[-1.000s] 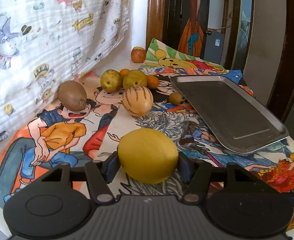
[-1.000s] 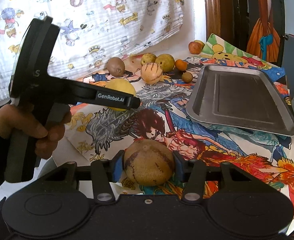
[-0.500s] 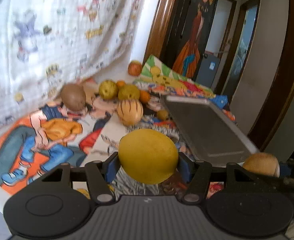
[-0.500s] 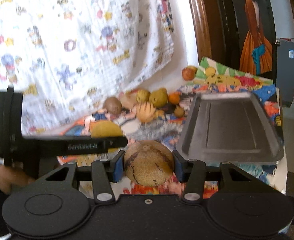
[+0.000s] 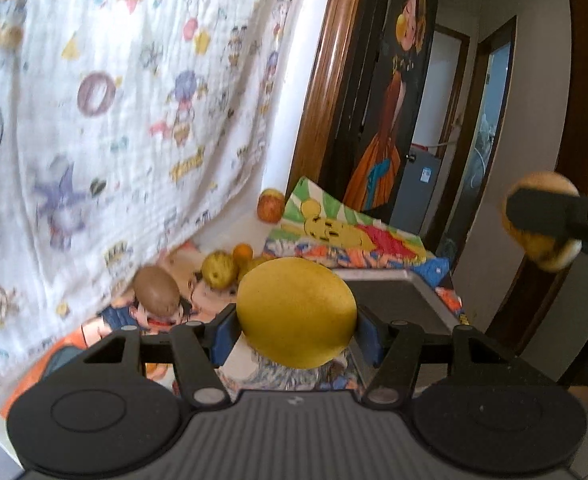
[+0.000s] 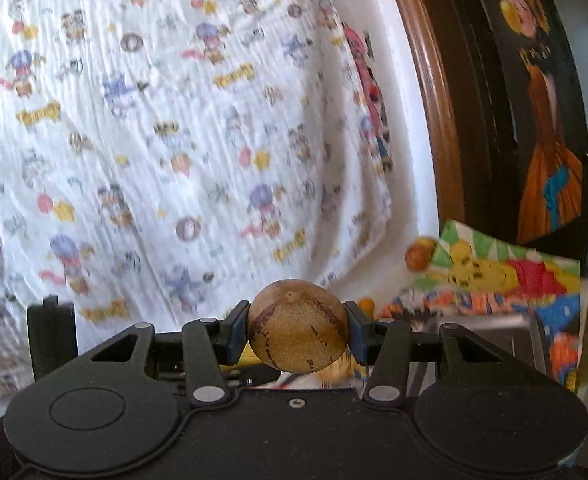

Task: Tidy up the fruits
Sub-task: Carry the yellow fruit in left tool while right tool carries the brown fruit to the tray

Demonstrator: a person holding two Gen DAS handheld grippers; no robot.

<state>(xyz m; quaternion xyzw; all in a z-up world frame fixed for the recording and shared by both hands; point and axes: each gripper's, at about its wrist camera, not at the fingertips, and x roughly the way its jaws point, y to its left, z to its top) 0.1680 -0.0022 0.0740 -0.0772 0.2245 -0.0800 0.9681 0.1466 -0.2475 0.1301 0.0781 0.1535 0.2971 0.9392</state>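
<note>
Cartoon cloth (image 5: pixel 94 120) behind; tongs (image 5: pixel 295 326) clamp smooth, possibly lemon-like fruit (image 5: pixel 295 312).

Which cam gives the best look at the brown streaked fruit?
Right wrist: the brown streaked fruit sits centred, sharp and unobstructed, clamped in the right gripper jaws. The left wrist view catches it only at the right edge, mostly hidden behind a black finger.
</note>
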